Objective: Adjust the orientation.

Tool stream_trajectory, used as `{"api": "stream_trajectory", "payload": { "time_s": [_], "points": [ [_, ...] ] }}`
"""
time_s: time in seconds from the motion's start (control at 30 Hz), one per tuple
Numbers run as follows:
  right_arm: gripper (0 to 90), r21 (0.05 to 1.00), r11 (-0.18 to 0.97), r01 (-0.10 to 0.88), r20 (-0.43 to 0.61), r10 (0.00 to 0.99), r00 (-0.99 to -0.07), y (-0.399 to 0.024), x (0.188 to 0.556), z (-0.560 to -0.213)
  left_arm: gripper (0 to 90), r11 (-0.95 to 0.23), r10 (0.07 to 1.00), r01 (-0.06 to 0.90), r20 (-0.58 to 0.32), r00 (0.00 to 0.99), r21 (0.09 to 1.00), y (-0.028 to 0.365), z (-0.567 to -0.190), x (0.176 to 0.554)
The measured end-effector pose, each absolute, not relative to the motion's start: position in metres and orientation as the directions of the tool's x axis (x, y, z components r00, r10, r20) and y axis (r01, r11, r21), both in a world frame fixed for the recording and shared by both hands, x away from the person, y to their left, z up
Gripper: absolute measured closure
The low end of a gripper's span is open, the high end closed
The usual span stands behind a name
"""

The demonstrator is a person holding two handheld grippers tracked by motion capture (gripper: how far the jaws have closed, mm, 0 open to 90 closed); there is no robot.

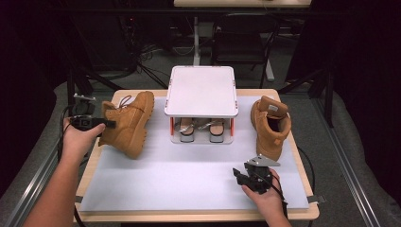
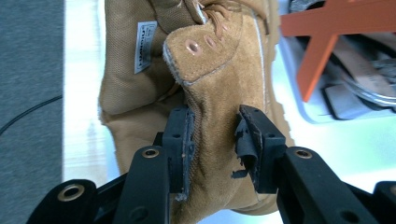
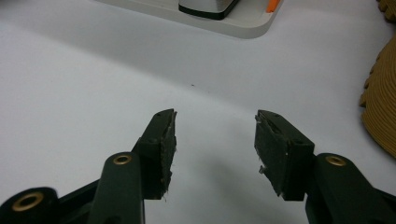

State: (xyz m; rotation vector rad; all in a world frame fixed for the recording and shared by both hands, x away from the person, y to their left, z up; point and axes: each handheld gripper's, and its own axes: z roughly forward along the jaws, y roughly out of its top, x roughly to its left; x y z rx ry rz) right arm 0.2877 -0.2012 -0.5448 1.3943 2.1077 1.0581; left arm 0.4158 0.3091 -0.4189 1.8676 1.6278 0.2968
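A person's left gripper (image 1: 108, 124) clamps the ankle collar of a tan suede boot (image 1: 130, 122), its pads (image 2: 184, 135) pressing either side of the upper at the heel end. The boot stands left of the white shoe rack (image 1: 202, 91), the landmark at the middle of the table, and is tipped up off the grey mat (image 1: 189, 179), its long axis slanting from the gripped heel toward the rack's far left corner, toe farthest from the hand. The right gripper (image 1: 239, 176) rests on the mat in front of the rack and a little to its right, jaws apart and holding nothing. The matching second boot (image 1: 270, 126) stands upright right of the rack, just beyond that idle gripper. Sandals (image 1: 202, 128) sit on the rack's lower shelf. The lifted boot looks bound for the rack, which lies rightward from the left hand, the nearer of the two.
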Motion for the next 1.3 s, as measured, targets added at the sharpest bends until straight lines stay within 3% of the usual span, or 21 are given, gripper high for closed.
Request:
{"api": "stream_trajectory", "payload": {
  "time_s": [0.17,0.27,0.47,1.07,1.3],
  "points": [
    [48.2,0.771,0.214,0.6,0.08,0.902,-0.424,-0.201,0.288,-0.545,65.8,-0.034,0.937,0.81,-0.262,0.229,0.585,0.299,-0.42,0.422],
    [48.2,0.772,0.212,0.599,0.084,0.9,-0.427,-0.201,0.288,-0.545,69.9,-0.023,0.924,0.816,-0.3,0.238,0.578,0.294,-0.42,0.424],
    [48.2,0.769,0.21,0.603,0.085,0.902,-0.423,-0.202,0.287,-0.545,79.2,-0.025,0.929,0.811,-0.286,0.235,0.585,0.288,-0.417,0.424],
    [48.3,0.776,0.202,0.598,0.091,0.902,-0.423,-0.202,0.287,-0.545,81.2,-0.062,0.912,0.822,-0.302,0.277,0.567,0.283,-0.408,0.391],
    [48.3,0.773,0.208,0.6,0.089,0.9,-0.427,-0.199,0.287,-0.545,81.0,-0.094,0.897,0.826,-0.313,0.312,0.556,0.267,-0.411,0.394]
  ]
}}
